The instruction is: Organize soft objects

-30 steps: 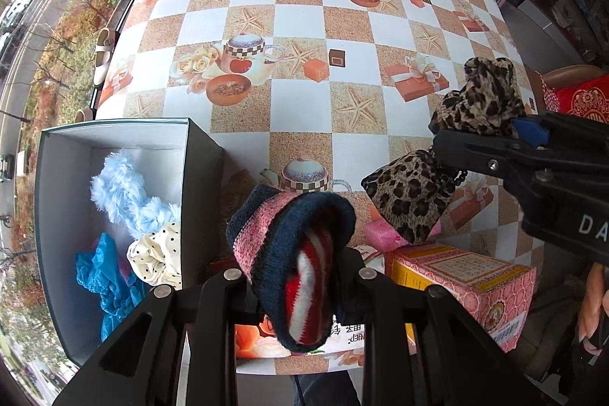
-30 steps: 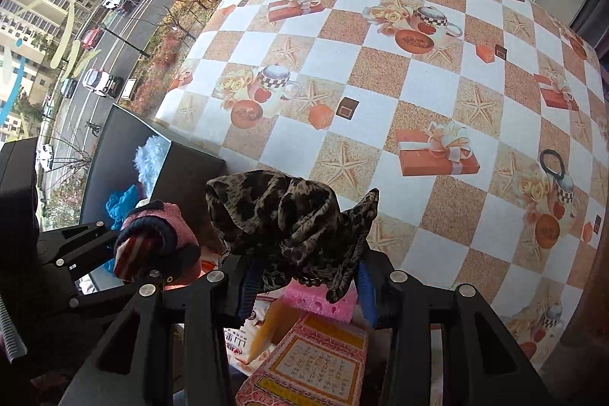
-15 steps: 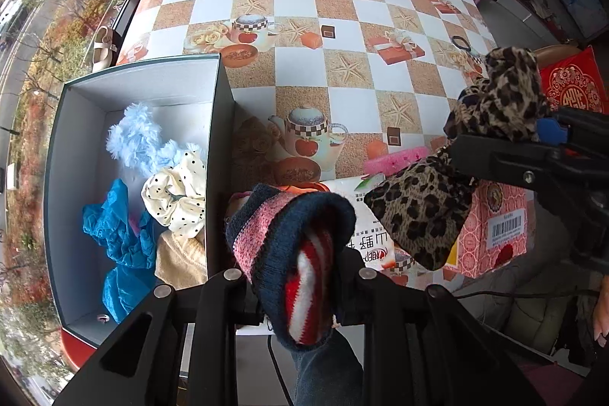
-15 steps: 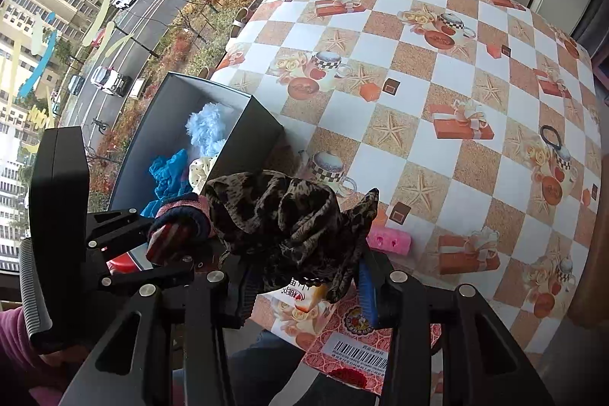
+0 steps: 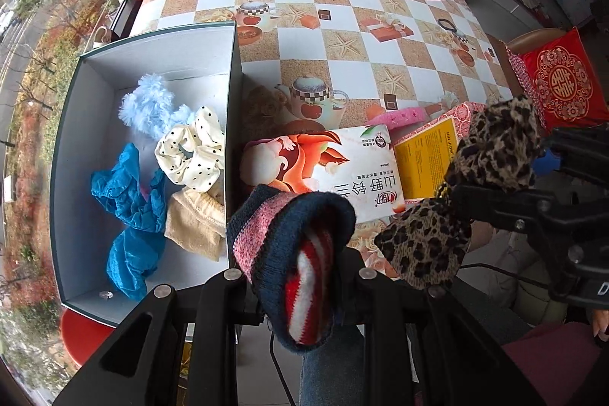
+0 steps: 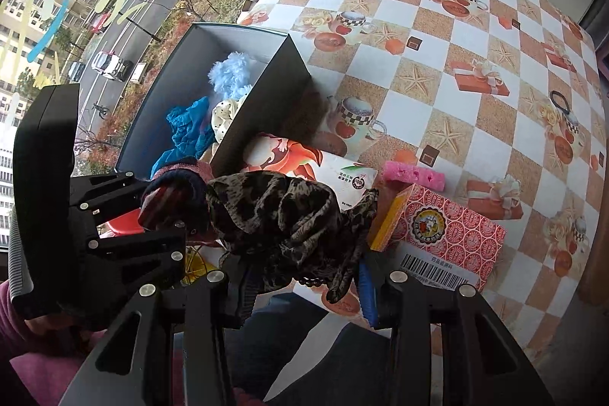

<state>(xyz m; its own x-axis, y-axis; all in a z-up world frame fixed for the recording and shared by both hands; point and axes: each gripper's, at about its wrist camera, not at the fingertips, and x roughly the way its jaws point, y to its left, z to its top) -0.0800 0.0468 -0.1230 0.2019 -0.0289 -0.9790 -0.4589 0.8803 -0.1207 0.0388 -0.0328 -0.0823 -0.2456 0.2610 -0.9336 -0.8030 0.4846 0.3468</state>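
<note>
Left wrist view, scanning left to right: open box (image 5: 76,155) sits at the table's near left edge and already contains a fluffy blue piece (image 5: 146,107), a dotted cream scrunchie (image 5: 192,151), a blue cloth (image 5: 129,212) and a beige item (image 5: 196,225). Tissue pack (image 5: 338,170) lies just beside the box's right wall; pink sponge (image 5: 399,115) and red-patterned carton (image 5: 430,155) further right.

Risks, as judged:
- Knit sock (image 5: 297,253) hangs beside the box's right wall, not over the opening; released now, it likely lands on the tissue pack or off the table's edge.
- Leopard-print scrunchie (image 5: 495,155) dangles loose folds; these could snag the carton or the other tool when crossing towards the box.
- Both tools sit close together; a collision seems possible.

Jaws:
- Left gripper (image 5: 300,276): narrow, clamped on the knit sock.
- Right gripper (image 6: 300,273): narrow, clamped on the leopard-print scrunchie, which bulges above the fingers.
</note>
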